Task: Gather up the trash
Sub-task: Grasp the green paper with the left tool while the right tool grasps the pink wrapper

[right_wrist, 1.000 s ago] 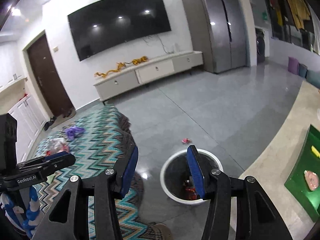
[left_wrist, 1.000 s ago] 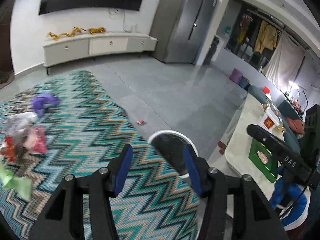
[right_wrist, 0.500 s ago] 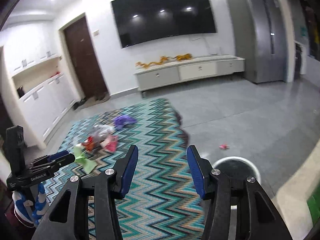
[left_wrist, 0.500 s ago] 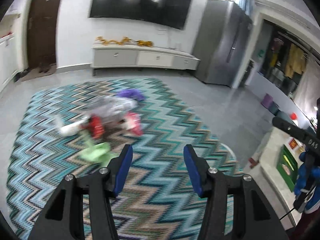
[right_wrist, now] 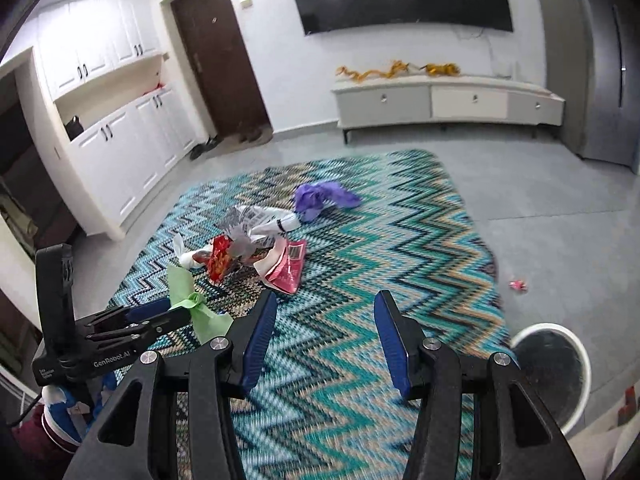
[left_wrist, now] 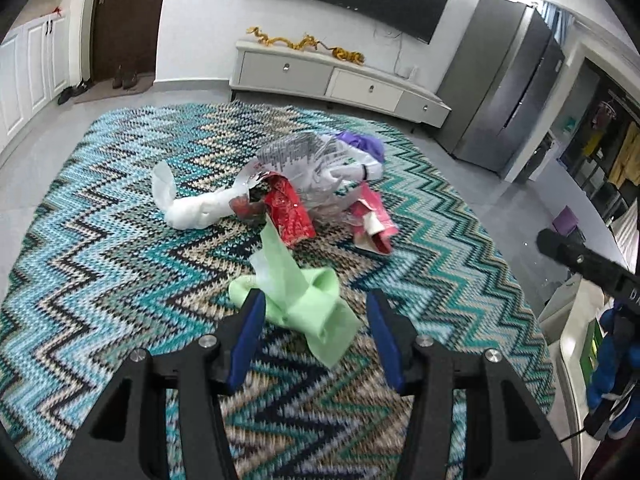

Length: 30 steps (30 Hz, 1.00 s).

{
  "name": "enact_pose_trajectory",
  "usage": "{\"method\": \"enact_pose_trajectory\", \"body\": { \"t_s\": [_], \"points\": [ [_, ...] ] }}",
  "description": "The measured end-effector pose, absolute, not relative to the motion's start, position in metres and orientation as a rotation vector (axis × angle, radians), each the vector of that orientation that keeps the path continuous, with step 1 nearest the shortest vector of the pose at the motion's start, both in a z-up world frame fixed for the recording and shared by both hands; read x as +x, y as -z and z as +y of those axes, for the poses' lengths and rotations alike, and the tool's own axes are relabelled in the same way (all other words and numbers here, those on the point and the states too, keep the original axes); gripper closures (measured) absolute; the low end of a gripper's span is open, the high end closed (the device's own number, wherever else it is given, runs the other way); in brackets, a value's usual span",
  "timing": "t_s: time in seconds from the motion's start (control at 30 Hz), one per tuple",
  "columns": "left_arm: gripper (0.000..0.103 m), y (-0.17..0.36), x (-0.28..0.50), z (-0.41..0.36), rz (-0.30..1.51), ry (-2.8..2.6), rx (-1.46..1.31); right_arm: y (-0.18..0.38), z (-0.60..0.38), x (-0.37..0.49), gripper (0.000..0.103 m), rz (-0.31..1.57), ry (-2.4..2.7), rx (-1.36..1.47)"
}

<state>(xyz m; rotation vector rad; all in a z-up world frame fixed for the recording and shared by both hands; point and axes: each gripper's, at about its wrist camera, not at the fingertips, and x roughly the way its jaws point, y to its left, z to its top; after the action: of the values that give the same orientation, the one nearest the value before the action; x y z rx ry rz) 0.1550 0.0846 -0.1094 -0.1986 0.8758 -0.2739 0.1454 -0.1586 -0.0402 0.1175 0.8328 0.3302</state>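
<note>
A crumpled light green bag (left_wrist: 296, 296) lies on the zigzag rug (left_wrist: 100, 220). My left gripper (left_wrist: 315, 298) hangs low over it with the bag between its blue pads. Its jaws are closing, and a gap still shows beside the right pad. The right wrist view shows that left gripper (right_wrist: 176, 314) straddling the green bag (right_wrist: 200, 312). Beyond lie a red wrapper (left_wrist: 288, 212), a pink packet (left_wrist: 372, 216), a white bag (left_wrist: 188, 208), a printed clear bag (left_wrist: 312, 160) and a purple bag (left_wrist: 364, 144). My right gripper (right_wrist: 328, 298) is open and empty above bare rug.
A white round bin (right_wrist: 550, 372) stands on the grey floor off the rug's right edge. A small red scrap (right_wrist: 518, 285) lies on the floor near it. A low TV cabinet (left_wrist: 340, 76) lines the far wall; white cupboards (right_wrist: 120, 148) run along the left.
Both grippers have swung away from the bin to the trash pile on the rug. The left one has dropped down over the green bag. The right one stays behind it.
</note>
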Motion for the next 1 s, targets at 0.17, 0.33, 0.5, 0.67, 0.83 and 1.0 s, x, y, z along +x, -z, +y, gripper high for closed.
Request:
{"method": "enact_pose_trajectory", "body": {
  "t_s": [0.17,0.33,0.5,0.67,0.83,1.0],
  "points": [
    [0.077,0.123,0.164,0.090,0.903,0.291,-0.224,0.069,-0.131,0.181,0.053,0.900,-0.393,0.111],
    [0.083,0.124,0.156,0.097,0.891,0.328,-0.226,0.093,-0.106,0.207,0.053,0.952,-0.433,0.099],
    [0.084,0.127,0.144,0.105,0.886,0.345,-0.239,0.110,-0.089,0.226,0.053,0.980,-0.445,0.095],
    [0.085,0.131,0.133,0.117,0.881,0.357,-0.264,0.115,-0.080,0.241,0.052,0.984,-0.450,0.100],
    [0.085,0.128,0.123,0.123,0.870,0.362,-0.280,0.118,-0.071,0.250,0.051,0.989,-0.440,0.075],
    [0.085,0.123,0.116,0.129,0.852,0.373,-0.282,0.122,-0.068,0.250,0.061,0.993,-0.443,0.067]
  ]
}}
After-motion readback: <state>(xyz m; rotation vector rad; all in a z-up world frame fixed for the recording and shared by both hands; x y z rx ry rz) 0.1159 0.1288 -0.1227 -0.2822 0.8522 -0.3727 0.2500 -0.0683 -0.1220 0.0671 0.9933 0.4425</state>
